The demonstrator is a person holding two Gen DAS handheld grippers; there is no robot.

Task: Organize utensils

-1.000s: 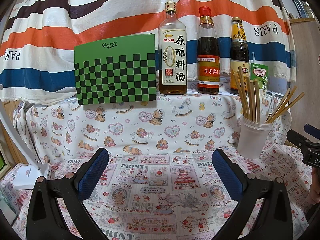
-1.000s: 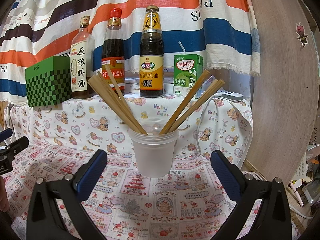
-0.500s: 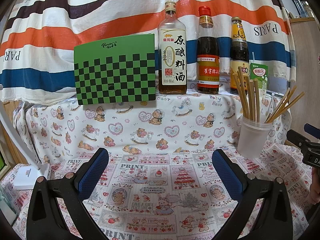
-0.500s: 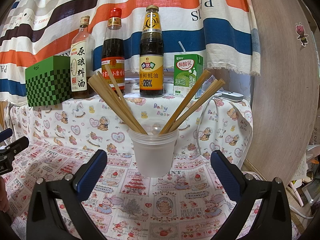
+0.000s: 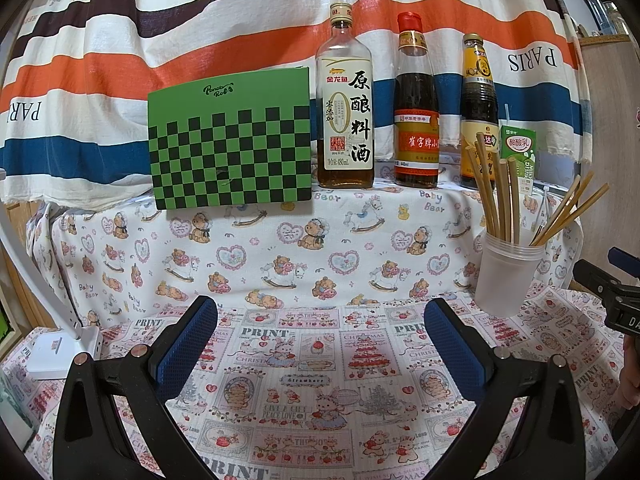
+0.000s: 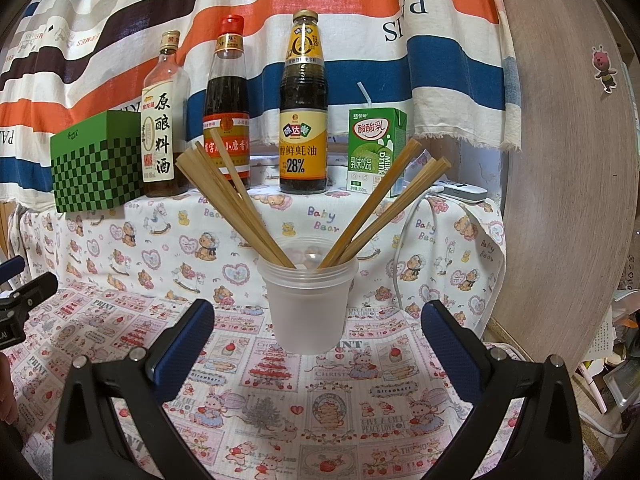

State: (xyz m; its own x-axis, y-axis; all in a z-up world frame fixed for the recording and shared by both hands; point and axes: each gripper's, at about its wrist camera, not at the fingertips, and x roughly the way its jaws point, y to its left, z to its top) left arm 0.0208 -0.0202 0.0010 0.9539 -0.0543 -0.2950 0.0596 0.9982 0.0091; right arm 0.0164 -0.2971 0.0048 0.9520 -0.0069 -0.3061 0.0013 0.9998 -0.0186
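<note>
I saw the right gripper (image 6: 318,344) spread wide, jaws apart and holding nothing, with the translucent cup (image 6: 307,304) standing upright on the desk (image 6: 224,392) at 12 o'clock, just ahead of the fingertips and apart from them. The chopsticks (image 6: 236,208) stood in the cup, tips down. Their long axes fanned outward: one bundle leaned toward 11 o'clock, and a second bundle (image 6: 384,208) leaned toward 1 o'clock.

I saw the left gripper (image 5: 320,344) likewise spread open and empty over the printed cloth. From that view the cup (image 5: 507,276) sat at 2 o'clock, well clear of the fingers, with chopsticks (image 5: 494,192) rising near vertical and others splayed toward 1 o'clock.

On the raised shelf behind, a green checkered box (image 5: 230,140), three bottles (image 5: 346,108) and a milk carton (image 6: 374,148) stood upright in a row.
</note>
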